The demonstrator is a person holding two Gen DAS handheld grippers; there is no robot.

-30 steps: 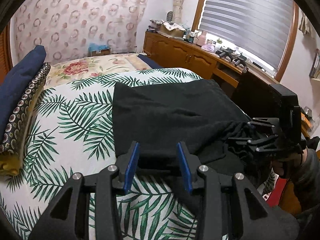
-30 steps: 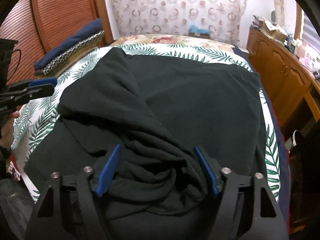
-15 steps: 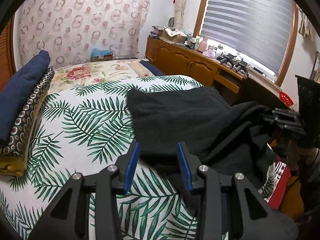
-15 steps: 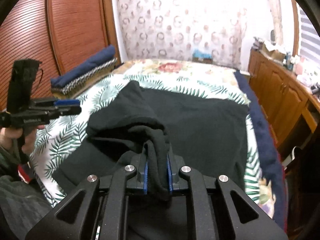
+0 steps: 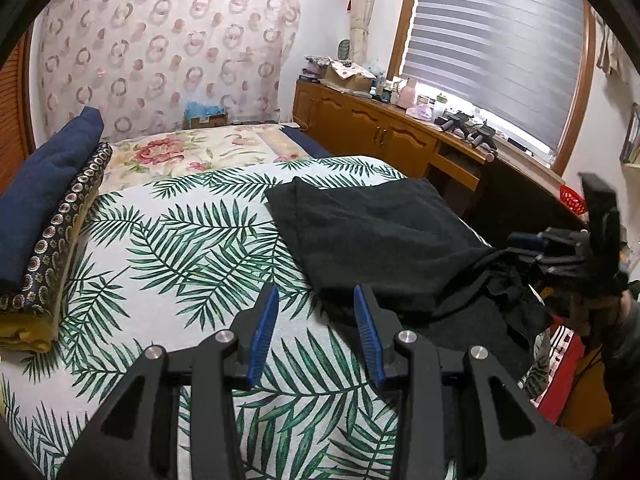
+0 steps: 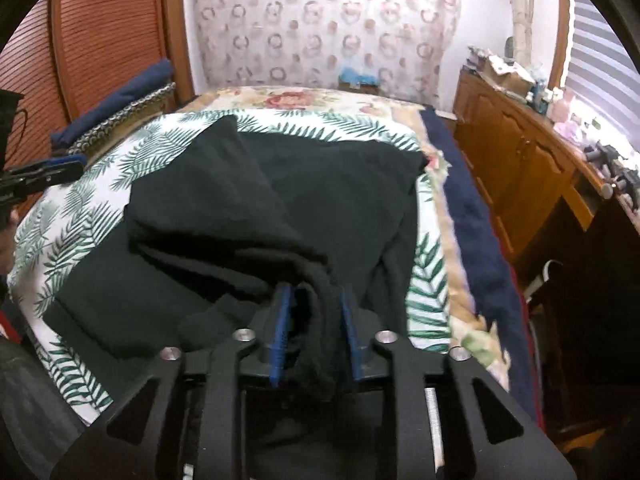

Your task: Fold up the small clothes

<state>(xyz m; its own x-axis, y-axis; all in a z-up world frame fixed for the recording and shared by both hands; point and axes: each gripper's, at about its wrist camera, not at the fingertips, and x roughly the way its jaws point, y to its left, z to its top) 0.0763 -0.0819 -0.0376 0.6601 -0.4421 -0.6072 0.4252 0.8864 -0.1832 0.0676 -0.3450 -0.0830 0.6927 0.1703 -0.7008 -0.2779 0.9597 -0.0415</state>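
Observation:
A black garment (image 5: 372,236) lies partly folded on the palm-leaf bedspread (image 5: 192,248); it also shows in the right wrist view (image 6: 248,216). My right gripper (image 6: 314,300) is shut on a bunched part of the garment at its near edge and holds it up; it also shows at the right of the left wrist view (image 5: 516,248). My left gripper (image 5: 314,312) is open and empty, above the bedspread just left of the garment's near corner. It shows at the left edge of the right wrist view (image 6: 60,170).
Folded blue and patterned blankets (image 5: 44,208) are stacked at the bed's left side. A wooden cabinet (image 5: 384,136) with clutter runs along the right under the window. A floral sheet (image 5: 192,152) covers the far bed. A wooden slatted door (image 6: 100,32) stands at the left.
My right gripper closed on the bunched garment and has lifted and pulled it toward the bed's near right. The garment has shifted right relative to my left gripper, which stays open.

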